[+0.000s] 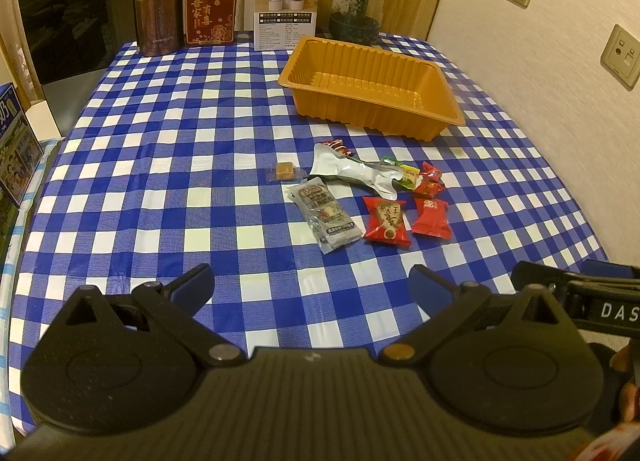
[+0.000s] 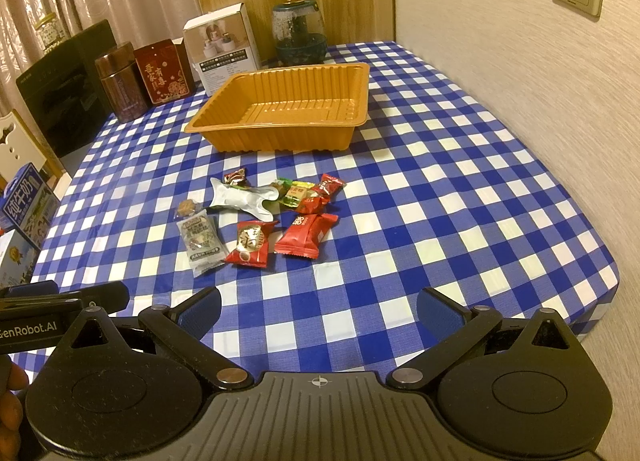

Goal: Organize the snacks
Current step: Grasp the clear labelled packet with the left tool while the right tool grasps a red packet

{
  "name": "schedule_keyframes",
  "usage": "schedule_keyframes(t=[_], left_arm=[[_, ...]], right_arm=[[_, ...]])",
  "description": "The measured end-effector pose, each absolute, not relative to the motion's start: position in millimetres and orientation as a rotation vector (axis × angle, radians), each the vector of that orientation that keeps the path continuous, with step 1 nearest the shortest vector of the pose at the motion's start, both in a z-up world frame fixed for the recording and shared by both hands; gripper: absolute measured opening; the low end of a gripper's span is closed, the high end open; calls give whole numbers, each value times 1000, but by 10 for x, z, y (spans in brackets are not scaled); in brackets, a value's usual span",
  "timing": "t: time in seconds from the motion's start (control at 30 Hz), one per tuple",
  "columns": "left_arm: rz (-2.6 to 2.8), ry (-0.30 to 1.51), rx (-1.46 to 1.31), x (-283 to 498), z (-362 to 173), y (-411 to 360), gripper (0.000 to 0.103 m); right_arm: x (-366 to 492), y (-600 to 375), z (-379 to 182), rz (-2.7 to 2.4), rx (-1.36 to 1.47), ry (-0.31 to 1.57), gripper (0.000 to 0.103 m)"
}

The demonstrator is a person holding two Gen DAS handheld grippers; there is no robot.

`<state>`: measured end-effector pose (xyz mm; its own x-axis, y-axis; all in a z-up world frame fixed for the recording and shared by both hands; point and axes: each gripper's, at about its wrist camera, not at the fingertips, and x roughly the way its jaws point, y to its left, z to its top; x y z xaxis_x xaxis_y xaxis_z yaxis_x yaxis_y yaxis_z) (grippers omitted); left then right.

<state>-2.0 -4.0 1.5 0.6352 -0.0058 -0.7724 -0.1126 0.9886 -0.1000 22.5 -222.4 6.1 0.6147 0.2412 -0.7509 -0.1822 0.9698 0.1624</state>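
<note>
Orange plastic tray (image 2: 280, 101) sits toward the table's (image 2: 460, 181) far edge; the wrapped snacks (image 2: 256, 213) lie loose mid-table, just before it. Left gripper (image 1: 312, 289) and right gripper (image 2: 320, 309) hover released over the near edge.

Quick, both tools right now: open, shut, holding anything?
Left tool: open, holding nothing, above the tablecloth short of the snacks.
Right tool: open, holding nothing, also short of the snacks.
</note>
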Motion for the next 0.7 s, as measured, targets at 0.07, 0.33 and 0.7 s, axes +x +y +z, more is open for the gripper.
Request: schedule_keyframes(t=[0.07,0.33,0.7], left_arm=[[61,881,-145,-19,16,-39,102],[29,882,-175,1,63,-98,102],[28,867,-177,343,67,124,102]], right_arm=[[225,-2214,68,244,72,875,103],[254,-2273,70,230,69,871,103],[501,-2304,43,240,88,827,103]])
